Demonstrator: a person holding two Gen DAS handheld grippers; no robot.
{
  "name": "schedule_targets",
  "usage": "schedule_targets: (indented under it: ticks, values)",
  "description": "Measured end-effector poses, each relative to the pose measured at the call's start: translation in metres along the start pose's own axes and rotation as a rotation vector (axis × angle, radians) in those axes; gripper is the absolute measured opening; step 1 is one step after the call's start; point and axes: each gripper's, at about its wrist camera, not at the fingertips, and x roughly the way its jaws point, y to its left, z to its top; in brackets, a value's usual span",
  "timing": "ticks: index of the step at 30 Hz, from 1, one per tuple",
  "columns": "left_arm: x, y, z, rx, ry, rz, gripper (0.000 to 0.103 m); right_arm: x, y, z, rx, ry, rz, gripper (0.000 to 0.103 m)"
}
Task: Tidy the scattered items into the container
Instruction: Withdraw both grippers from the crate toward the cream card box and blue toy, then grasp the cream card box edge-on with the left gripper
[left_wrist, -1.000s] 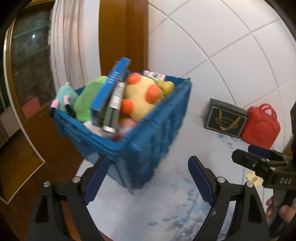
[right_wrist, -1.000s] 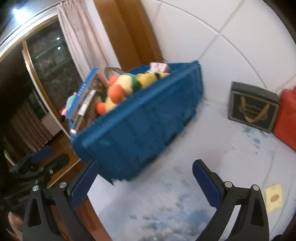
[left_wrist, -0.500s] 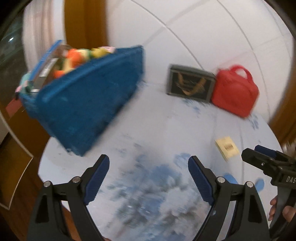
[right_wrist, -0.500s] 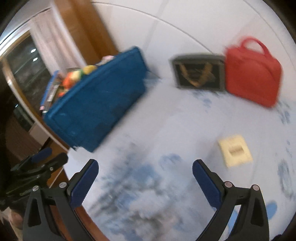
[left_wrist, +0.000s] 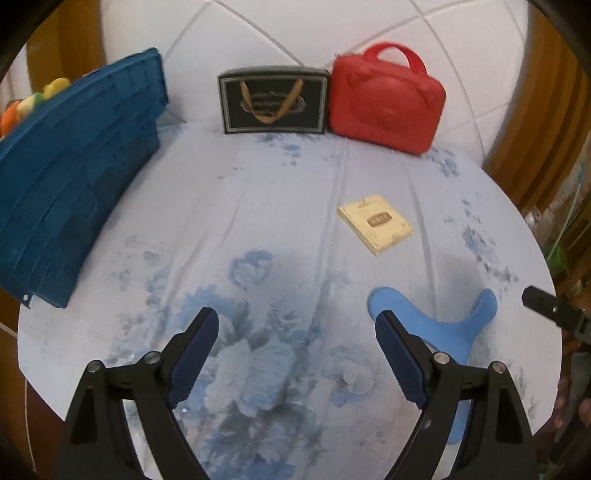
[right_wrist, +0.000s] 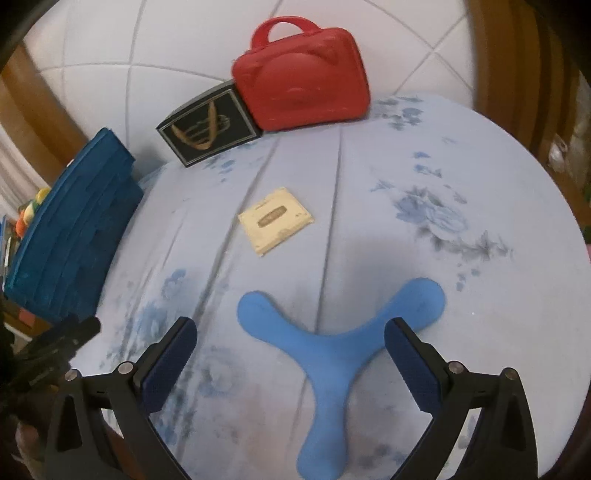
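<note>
1. Dark-blue ribbed pads are lining both tools. The right hand-held gripper (right_wrist: 290, 341) is hanging with its jaws wide apart and nothing between the pads, tilted down over the blue three-armed boomerang (right_wrist: 332, 347). I judge this to be the next pick, since the toy's centre is sitting just beyond the gap between the pads.

2. The left hand-held gripper (left_wrist: 297, 349) is also standing spread and holding nothing, pointing down at a bare patch of the floral cloth. It seems to be waiting its turn, or lining up for something further out.

3. The boomerang is lying flat on the surface (right_wrist: 480, 166), near the edge closest to the person. Being thin and flat, it is probably going to need the pads closing across one arm rather than over the hub.

4. Further out, a small cream packet (right_wrist: 276, 220) is lying flat near the middle of the surface, well apart from the boomerang. It looks like another stray item waiting to be collected.

5. At the back, a black gift box (left_wrist: 273, 104) and a red case (left_wrist: 386, 99) are standing upright, touching each other and leaning on the tiled wall, likely propped there to stay up.

6. The blue crate (left_wrist: 74, 173) is sitting at the left edge, already holding bright soft toys (left_wrist: 29, 105). It is within reach of both hands, so I judge the tidying to be well along.
</note>
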Motion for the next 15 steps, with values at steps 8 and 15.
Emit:
schedule_targets:
  ticks: [8, 15]
  values:
    - [0.044, -0.024, 0.023, -0.115, 0.012, 0.053, 0.081, 0.048, -0.019, 0.054, -0.069, 0.097, 0.11, 0.102]
    - [0.127, -0.048, 0.054, -0.137, 0.095, 0.053, 0.038, 0.125, -0.012, 0.112, -0.2, 0.21, 0.189, 0.04]
